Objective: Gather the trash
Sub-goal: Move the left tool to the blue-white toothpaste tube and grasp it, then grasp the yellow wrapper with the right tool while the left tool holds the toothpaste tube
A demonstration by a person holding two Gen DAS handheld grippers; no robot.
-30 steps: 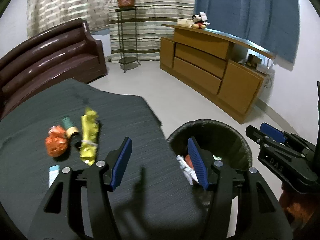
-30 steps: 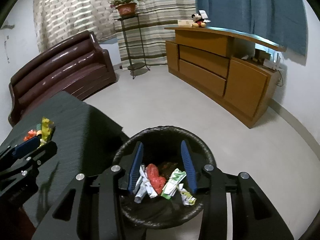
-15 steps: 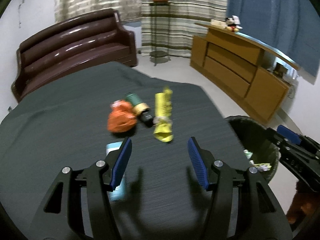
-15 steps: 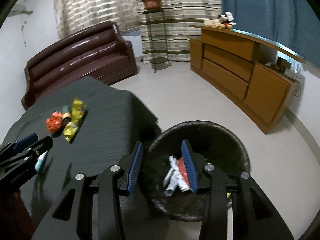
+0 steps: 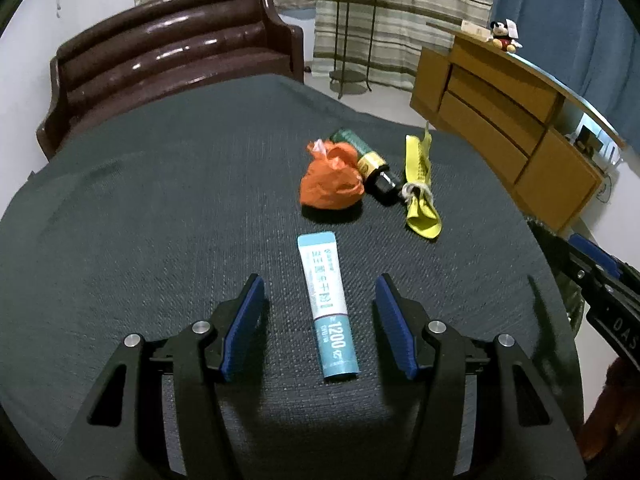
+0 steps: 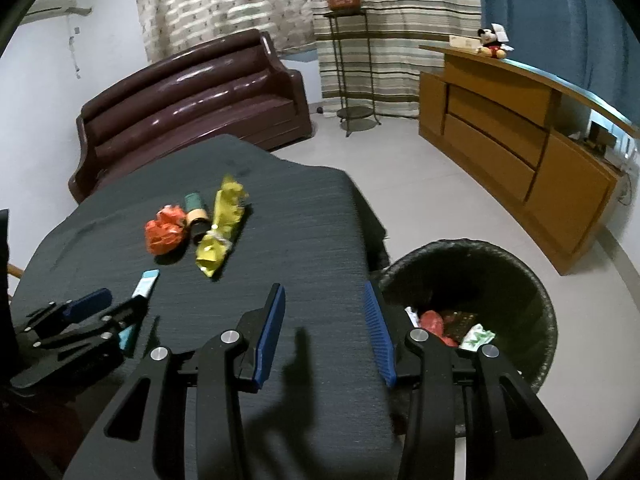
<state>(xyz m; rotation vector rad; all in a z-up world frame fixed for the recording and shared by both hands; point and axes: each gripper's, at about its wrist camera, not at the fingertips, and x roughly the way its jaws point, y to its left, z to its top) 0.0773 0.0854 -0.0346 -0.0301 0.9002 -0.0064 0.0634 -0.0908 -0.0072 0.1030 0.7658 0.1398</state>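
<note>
On the dark cloth surface: four pieces of trash lie grouped toward its far middle.
Left tongs: spread wide and holding nothing, above the surface, one finger on each side of the blue-and-white tube.
Blue-and-white tube: flat on the cloth, lengthwise between the blue pads, touching neither; in the right wrist view its near end is hidden behind the left tongs.
Orange crumpled bag: just beyond the tube, apart from it.
Green and black cylinder: lying on its side, touching the orange bag's right.
Yellow wrapper: knotted in the middle, just right of the cylinder.
Right tongs: wide apart and holding nothing, over the surface's right edge beside the bin.
Black trash bin: on the floor against the surface's right side, with a red piece and white-and-green wrappers inside.
Background: brown sofa, wooden cabinet, plant stand.
</note>
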